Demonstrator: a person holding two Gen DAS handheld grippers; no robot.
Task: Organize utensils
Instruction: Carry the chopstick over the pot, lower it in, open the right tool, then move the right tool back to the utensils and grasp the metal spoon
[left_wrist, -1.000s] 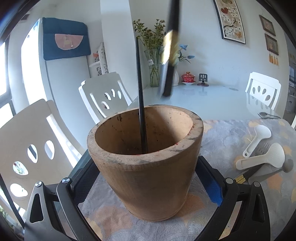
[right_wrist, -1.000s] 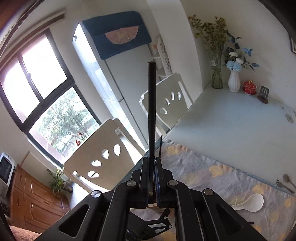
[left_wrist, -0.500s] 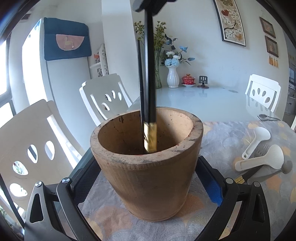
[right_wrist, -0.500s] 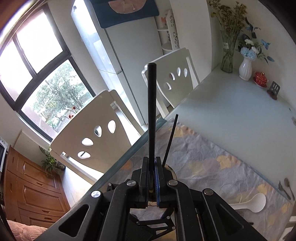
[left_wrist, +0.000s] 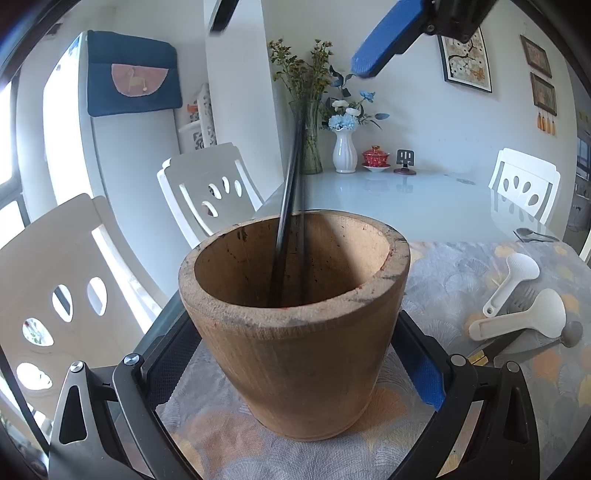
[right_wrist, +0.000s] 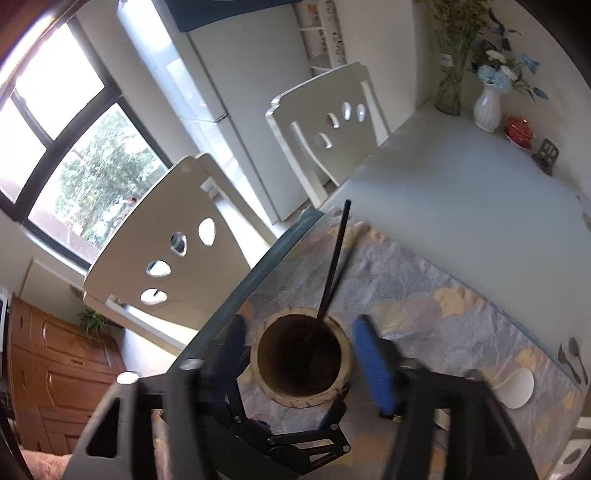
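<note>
**Right gripper parting above the pot; left gripper clamped on its walls**

Left gripper (left_wrist: 295, 373): fingers (left_wrist: 424, 373) pressed on opposite sides of the wooden pot (left_wrist: 295, 332), low on its walls. Pot upright on the patterned cloth (left_wrist: 461, 266) and fills the space between the fingers.

Right gripper (right_wrist: 299, 350): directly above the pot mouth, pointing steeply down. Jaws opening, nothing pressed between them. Blue pad (right_wrist: 373, 365) stands off the right of the rim; the other finger is blurred, off the left. In the left wrist view one blue finger (left_wrist: 384, 40) of it shows high above the pot.

Black chopsticks (left_wrist: 290, 206): two slim sticks standing in the pot, leaning away from the left gripper, tops well above the rim. One is blurred. In the right wrist view they rise out of the pot, away from the gripper (right_wrist: 332, 266), and lie between the spread fingers, touching neither.

Edges: worktop edge (right_wrist: 258, 273) runs close on the left of the pot, with a white chair (right_wrist: 177, 236) just beyond it. Little room on that side.

Open room: bare cloth beyond the pot and to its right; then plain white worktop (left_wrist: 406, 195), clear up to the vases (left_wrist: 343, 151) at the far wall.

Right of the left gripper, near its right finger: two white spoons (left_wrist: 517, 321) lying on the cloth, one overlapping a dark, gold-banded utensil handle (left_wrist: 495, 347). Further out, at the cloth's far edge, a metal spoon (left_wrist: 532, 234).
</note>
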